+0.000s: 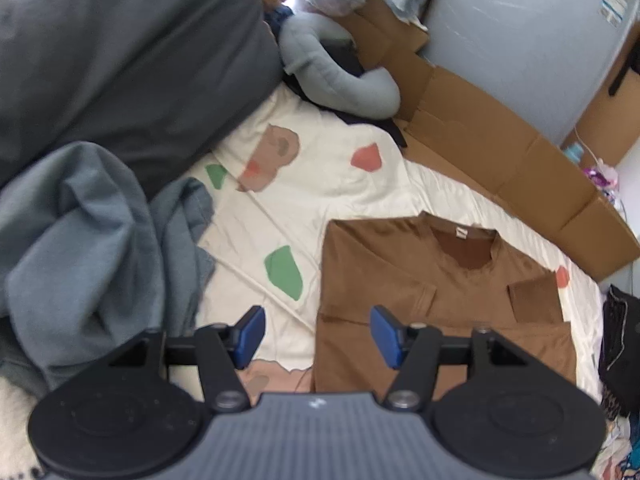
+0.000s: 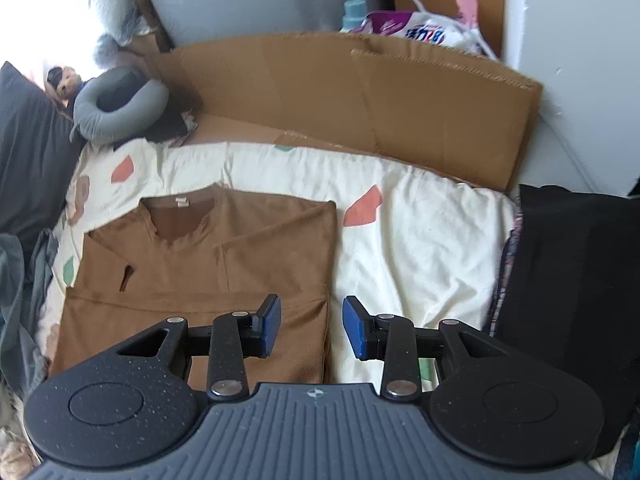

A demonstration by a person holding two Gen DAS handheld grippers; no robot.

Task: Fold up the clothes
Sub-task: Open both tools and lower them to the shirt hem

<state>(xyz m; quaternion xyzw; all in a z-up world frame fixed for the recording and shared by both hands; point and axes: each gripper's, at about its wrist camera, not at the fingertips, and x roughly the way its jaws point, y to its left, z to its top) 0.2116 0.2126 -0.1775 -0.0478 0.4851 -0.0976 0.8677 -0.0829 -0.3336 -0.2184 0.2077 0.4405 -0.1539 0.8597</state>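
Lying flat on the bed's cream sheet point(image 2: 420, 240), the brown shirt point(image 2: 200, 272) has its sleeves folded in across the front and its neckline, with a small white label, toward the far side. My left tongs point(image 1: 318, 334) hang above the shirt's left edge, blue pads apart with nothing between them. My right tongs point(image 2: 312, 326) hang over its right edge, also parted and empty, though less widely. The sheet carries red, green and tan patches. To my left sits a rumpled grey-blue garment point(image 1: 80, 240), just beside a dark grey pillow point(image 1: 120, 60). Beyond the shirt, a grey neck pillow point(image 2: 120, 108) rests near the head of the bed, and flattened brown cardboard point(image 2: 360, 100) stands along the far side. A black cloth point(image 2: 572, 280) lies at the right edge of the bed.
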